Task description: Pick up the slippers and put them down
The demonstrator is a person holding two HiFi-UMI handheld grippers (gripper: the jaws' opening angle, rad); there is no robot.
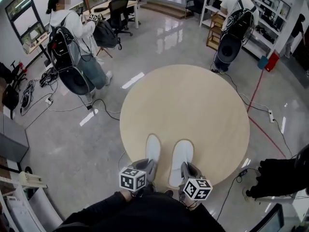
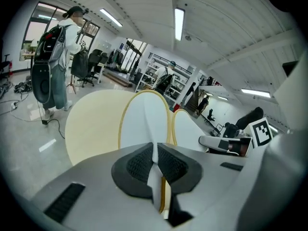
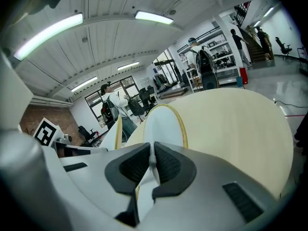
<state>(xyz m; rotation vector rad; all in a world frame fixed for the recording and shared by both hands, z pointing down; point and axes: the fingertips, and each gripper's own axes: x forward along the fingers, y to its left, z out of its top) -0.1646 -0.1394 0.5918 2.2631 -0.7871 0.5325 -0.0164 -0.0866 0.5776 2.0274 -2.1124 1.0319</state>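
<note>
Over the near part of the round counter [image 1: 193, 100] you hold the left slipper [image 1: 152, 148] in your left gripper [image 1: 147, 168] and the right slipper [image 1: 182, 154] in your right gripper [image 1: 186, 171], jaws clamped on thin fabric. This looks like the carry; next, lower both flat and release.

Your head view looks steeply down at the round table [image 1: 193, 105]. Gripper views ride close behind their jaws, facing across it. All share the slippers [image 1: 182, 158].

Your surroundings: round pale wooden table [image 1: 193, 105], glossy grey floor [image 1: 72, 144].
Beyond it you see one person with black backpack at left [image 1: 72, 52], another person [image 1: 236, 21] by white metal shelving [image 1: 208, 4].
</note>
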